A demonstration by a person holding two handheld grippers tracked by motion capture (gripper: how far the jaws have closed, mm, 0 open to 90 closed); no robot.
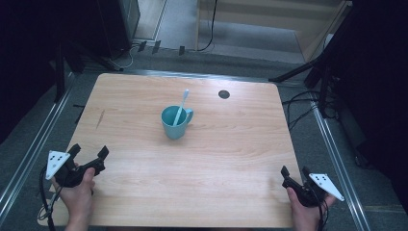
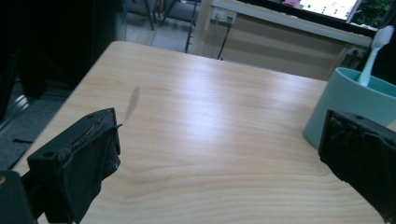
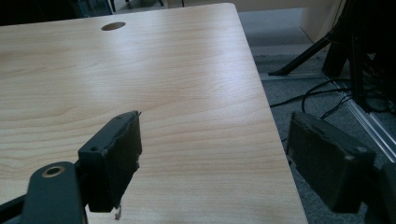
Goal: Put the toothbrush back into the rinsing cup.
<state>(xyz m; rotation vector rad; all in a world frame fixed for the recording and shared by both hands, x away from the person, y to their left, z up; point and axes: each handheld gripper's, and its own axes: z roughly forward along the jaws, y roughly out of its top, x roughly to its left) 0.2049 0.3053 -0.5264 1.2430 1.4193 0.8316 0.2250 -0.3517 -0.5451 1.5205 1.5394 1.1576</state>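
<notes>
Teal and glossy, the mug (image 1: pixel 175 123) stands upright near the middle of the wooden table (image 1: pixel 226 163), its handle turned toward the far right. A pale toothbrush (image 1: pixel 181 107) leans inside it, head up and tilted toward the far edge of the table. In the left gripper view the mug (image 2: pixel 355 105) sits at the right edge, partly behind one black jaw, with the toothbrush (image 2: pixel 373 53) rising from it.

The left gripper (image 1: pixel 89 154) rests at the near left corner of the table, held in a hand (image 1: pixel 79 192), jaws spread wide with nothing between them; its own view shows bare wood in the gap. The right gripper (image 1: pixel 294 172) sits at the near right corner, gripped by the other hand (image 1: pixel 304 211), jaws also apart and empty. In the right gripper view its jaws straddle the table's right edge, with grey floor and black cables (image 3: pixel 322 95) beyond.

Both grippers lie well apart from the mug. A small dark round hole (image 1: pixel 223 94) marks the tabletop near its far edge, to the right of the mug.
</notes>
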